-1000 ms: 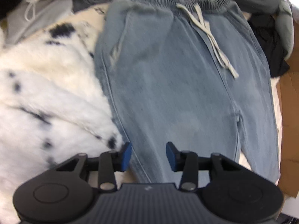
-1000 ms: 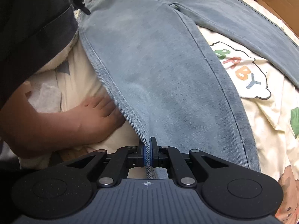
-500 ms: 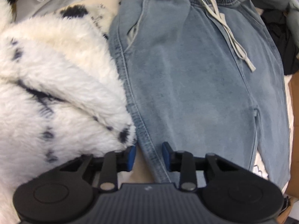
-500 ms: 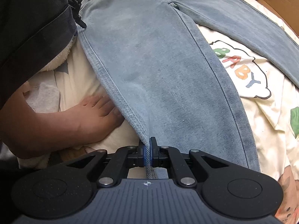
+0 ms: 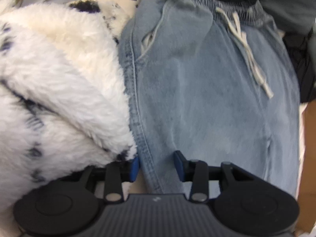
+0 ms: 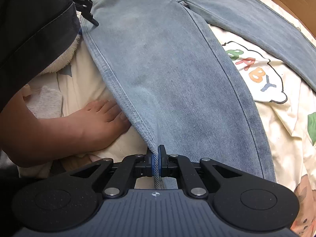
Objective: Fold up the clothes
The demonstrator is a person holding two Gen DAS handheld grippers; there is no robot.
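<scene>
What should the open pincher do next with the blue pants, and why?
Probably close the left gripper on the jeans. Its jaws are opening slightly, and the side seam lies between them unpinched, beside the fluffy blanket. The right gripper already clamps the leg edge, so both could then lift together.

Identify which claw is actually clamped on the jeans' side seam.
The right claw: its pads pinch the jeans. The left claw only straddles the seam, opening.

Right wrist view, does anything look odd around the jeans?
Yes: a bare foot rests on the sheet right against the side seam of the jeans, close to where the right gripper pinches that edge.
</scene>
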